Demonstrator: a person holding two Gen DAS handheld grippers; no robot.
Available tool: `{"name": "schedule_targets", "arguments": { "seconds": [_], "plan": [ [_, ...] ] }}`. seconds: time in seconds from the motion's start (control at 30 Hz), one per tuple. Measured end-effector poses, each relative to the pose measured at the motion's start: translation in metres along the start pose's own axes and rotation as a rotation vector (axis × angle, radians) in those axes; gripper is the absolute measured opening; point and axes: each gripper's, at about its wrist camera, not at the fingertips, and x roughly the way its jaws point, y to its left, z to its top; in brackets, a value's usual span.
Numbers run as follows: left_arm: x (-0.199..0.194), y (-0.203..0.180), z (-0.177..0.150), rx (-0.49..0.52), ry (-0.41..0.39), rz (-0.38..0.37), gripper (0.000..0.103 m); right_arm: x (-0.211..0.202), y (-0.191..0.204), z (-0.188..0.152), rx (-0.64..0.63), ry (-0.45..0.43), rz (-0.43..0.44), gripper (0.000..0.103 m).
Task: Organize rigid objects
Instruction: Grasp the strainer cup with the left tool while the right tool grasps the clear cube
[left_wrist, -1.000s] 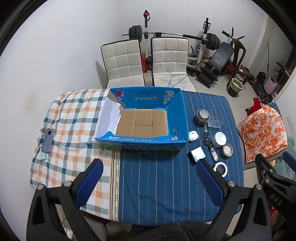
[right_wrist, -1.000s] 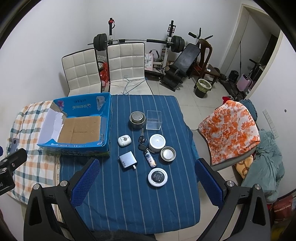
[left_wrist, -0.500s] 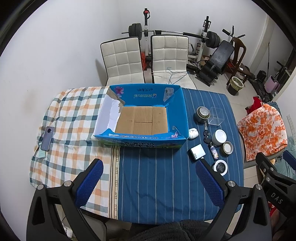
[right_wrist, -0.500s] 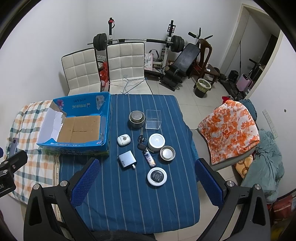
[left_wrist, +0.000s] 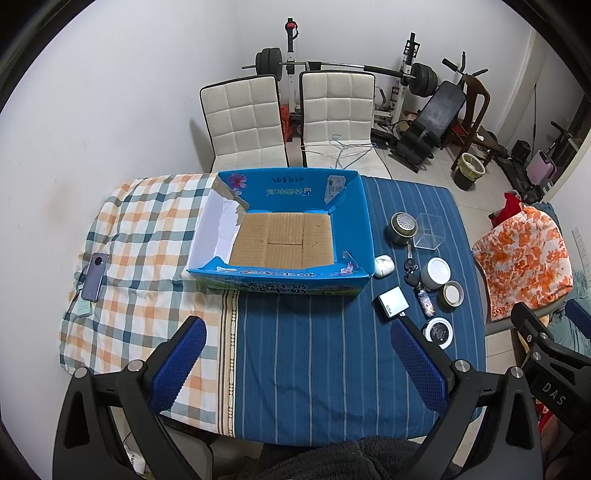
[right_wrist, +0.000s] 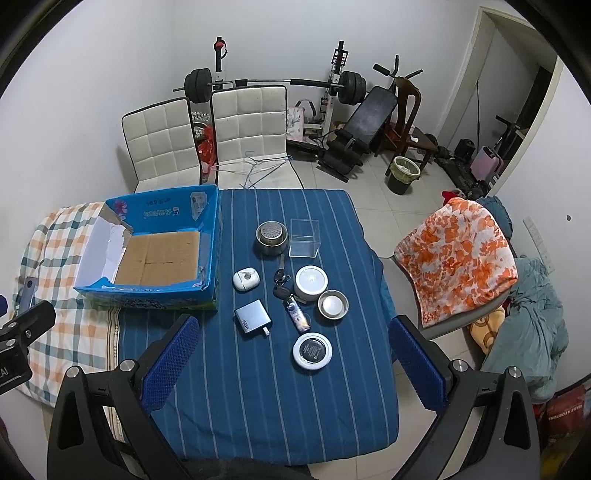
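Right wrist view: my right gripper (right_wrist: 291, 363) gapes wide, empty; I'd pinch the light, stiff charger (right_wrist: 253, 317) across its flat sides.

Both views have shifted slightly: the box (left_wrist: 280, 236) and the small items (right_wrist: 295, 288) sit fractionally toward 12 o'clock. Nothing on the table itself moved.

The box (right_wrist: 147, 254) is glossy printed cardboard with a raw, matt brown floor. A striped blue cloth (right_wrist: 258, 387) covers the counter. The strainer (right_wrist: 271, 236) looks like brushed metal, the cube (right_wrist: 303, 238) clear plastic, the jar (right_wrist: 311, 282) smooth white plastic.
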Motion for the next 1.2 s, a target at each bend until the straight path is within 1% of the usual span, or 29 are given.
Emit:
{"name": "schedule_targets", "arguments": {
  "seconds": [0.13,0.2,0.3,0.4,0.47,0.5,0.57,0.6,0.63,0.67,0.7,0.77,0.83,0.87,0.93,1.0,1.1,1.17,1.2],
  "plan": [
    [0.004,-0.006,-0.006,0.001,0.008,-0.021,0.103,0.009,-0.012,0.003,0.029,0.027,0.012,0.103],
    [0.009,-0.012,-0.003,0.008,0.010,-0.035,0.103,0.022,-0.023,0.008,0.055,0.049,0.019,0.103],
    [0.022,-0.027,0.005,0.027,0.022,-0.076,0.103,0.054,-0.038,0.020,0.094,0.101,0.032,0.103],
    [0.043,-0.044,0.029,0.039,0.024,-0.114,0.103,0.096,-0.058,0.039,0.150,0.137,0.042,0.103],
    [0.062,-0.057,0.046,0.049,0.037,-0.115,0.103,0.139,-0.074,0.057,0.183,0.168,0.035,0.103],
    [0.073,-0.065,0.056,0.053,0.037,-0.124,0.103,0.154,-0.076,0.063,0.193,0.175,0.036,0.103],
    [0.093,-0.077,0.074,0.051,0.030,-0.107,0.103,0.211,-0.085,0.084,0.221,0.217,0.042,0.103],
    [0.108,-0.083,0.084,0.049,0.036,-0.100,0.103,0.240,-0.086,0.093,0.229,0.249,0.058,0.103],
    [0.121,-0.088,0.093,0.047,0.043,-0.097,0.103,0.262,-0.086,0.100,0.229,0.270,0.063,0.103],
    [0.140,-0.095,0.104,0.043,0.059,-0.087,0.103,0.293,-0.084,0.108,0.220,0.301,0.065,0.103],
    [0.154,-0.100,0.112,0.042,0.074,-0.074,0.103,0.312,-0.080,0.112,0.209,0.322,0.060,0.103],
    [0.186,-0.111,0.130,0.047,0.102,-0.042,0.103,0.367,-0.072,0.122,0.192,0.385,0.065,0.103],
    [0.217,-0.123,0.143,0.056,0.139,-0.006,0.103,0.404,-0.066,0.127,0.175,0.425,0.071,0.103],
    [0.233,-0.129,0.149,0.061,0.158,0.003,0.103,0.416,-0.063,0.127,0.167,0.441,0.072,0.103],
    [0.254,-0.136,0.157,0.071,0.186,0.018,0.103,0.442,-0.057,0.128,0.155,0.469,0.091,0.103],
    [0.272,-0.143,0.162,0.084,0.212,0.036,0.103,0.457,-0.053,0.128,0.147,0.494,0.111,0.098],
    [0.290,-0.148,0.166,0.094,0.234,0.049,0.103,0.466,-0.057,0.126,0.171,0.509,0.140,0.086],
    [0.295,-0.149,0.167,0.093,0.243,0.046,0.103,0.468,-0.063,0.127,0.186,0.519,0.149,0.070],
    [0.297,-0.149,0.168,0.093,0.245,0.044,0.103,0.468,-0.065,0.128,0.185,0.527,0.136,0.070]
  ]
}}
